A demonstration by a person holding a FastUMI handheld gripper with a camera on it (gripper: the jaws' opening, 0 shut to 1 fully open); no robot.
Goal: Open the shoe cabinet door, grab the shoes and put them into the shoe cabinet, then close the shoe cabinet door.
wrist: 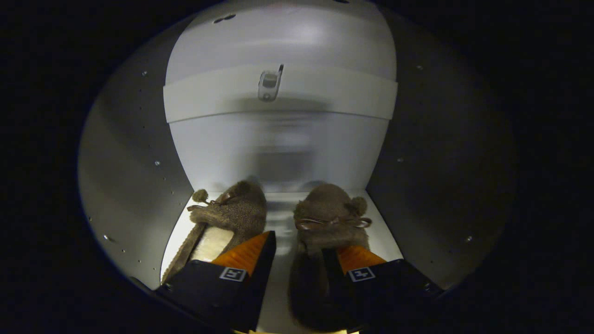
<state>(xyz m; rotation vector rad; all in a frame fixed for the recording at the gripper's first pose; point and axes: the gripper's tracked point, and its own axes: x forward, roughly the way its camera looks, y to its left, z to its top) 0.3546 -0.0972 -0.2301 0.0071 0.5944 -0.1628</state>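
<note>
Gripper (299, 248) inside the shoe cabinet (134, 176), its jaws spread apart with a strip of pale shelf (280, 218) visible through the gap. Neither jaw presses on a shoe from both sides; the right jaw overlaps the inner edge of the right slipper (327, 208), though whether it touches the fur cannot be told from this angle.

Two brown furry slippers lie side by side on the shelf, toes pointing toward the back wall (278, 153). The left slipper (232, 215) sits just ahead of the left jaw, angled slightly outward, its cream lining exposed at the opening; a small pom-pom (200, 195) and a thin bow (218, 202) rest on its upper. The right slipper extends from beside the right jaw forward, with a ribbon bow (334, 222) across its upper and a pom-pom (358, 204) at its outer side. The two slippers are near each other but apart, the bare shelf running between them.

Beyond the slippers rises the pale back wall, crossed higher up by a light horizontal band (209, 99) that carries a small metal fitting (269, 84) at its middle. Grey side panels (431, 176) close in on both sides, dotted with rows of small holes and screws.
</note>
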